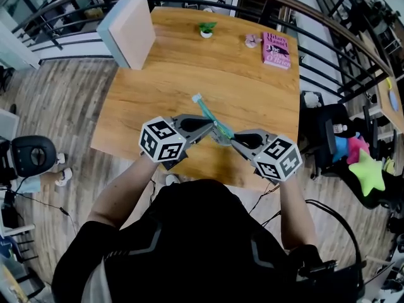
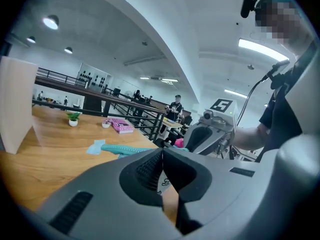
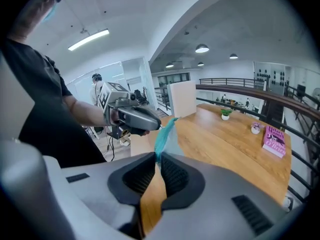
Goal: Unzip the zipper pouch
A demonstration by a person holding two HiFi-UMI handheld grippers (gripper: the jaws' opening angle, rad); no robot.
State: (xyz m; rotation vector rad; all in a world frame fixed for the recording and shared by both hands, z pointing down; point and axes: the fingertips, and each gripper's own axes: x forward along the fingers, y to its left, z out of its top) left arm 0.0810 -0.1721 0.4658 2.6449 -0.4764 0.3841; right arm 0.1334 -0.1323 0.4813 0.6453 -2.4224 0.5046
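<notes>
A clear zipper pouch [image 1: 205, 111] with a teal zipper hangs just above the wooden table [image 1: 170, 74], stretched between my two grippers near the front edge. My left gripper [image 1: 213, 127] is shut on the zipper line; its pads [image 2: 150, 166] meet with no gap, and the pull is hidden. The teal zipper [image 2: 117, 149] runs off to the left behind them. My right gripper [image 1: 228, 139] is shut on the pouch's near end. In the right gripper view the teal edge [image 3: 162, 131] rises from between its jaws [image 3: 157, 159] toward the left gripper [image 3: 156, 125].
A pink book [image 1: 276, 49], a small pink object [image 1: 252, 40] and a little potted plant [image 1: 206, 29] sit at the table's far side. A tall white box [image 1: 129, 30] stands at the far left corner. A railing runs behind; chairs [image 1: 31, 155] flank the table.
</notes>
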